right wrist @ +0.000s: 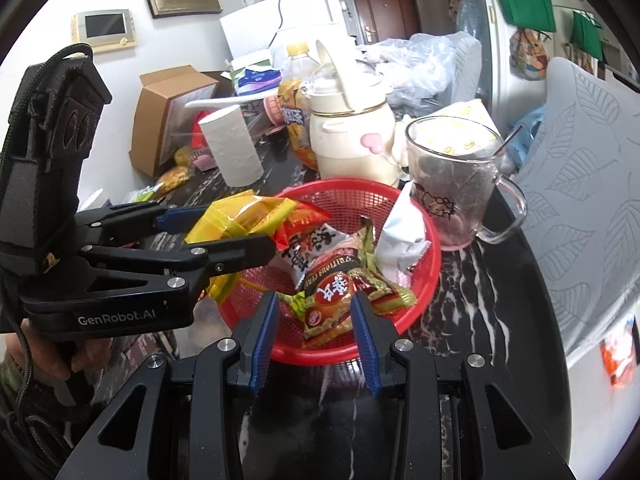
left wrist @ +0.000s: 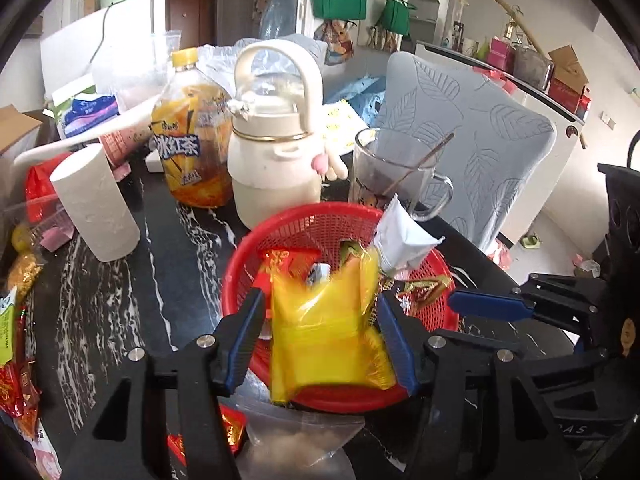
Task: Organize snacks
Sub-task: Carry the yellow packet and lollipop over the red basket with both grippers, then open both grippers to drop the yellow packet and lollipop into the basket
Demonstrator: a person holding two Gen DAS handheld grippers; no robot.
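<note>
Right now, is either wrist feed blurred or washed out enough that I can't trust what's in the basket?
Left wrist view: the yellow packet in the left gripper is smeared with blur and its print is unreadable; the red basket stays fairly sharp. Right wrist view: the brown-green packet near the right gripper is crisp and its print shows clearly; the lower right edge is overexposed.

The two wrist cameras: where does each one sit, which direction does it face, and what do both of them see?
Left wrist: sits behind the left tongs, looks forward over the red basket; they grip a yellow snack packet.
Right wrist: sits behind the right tongs, faces the basket from its near side; the left tongs and the holding hand show at left.
Shared: basket, glass mug, cream kettle.
</note>
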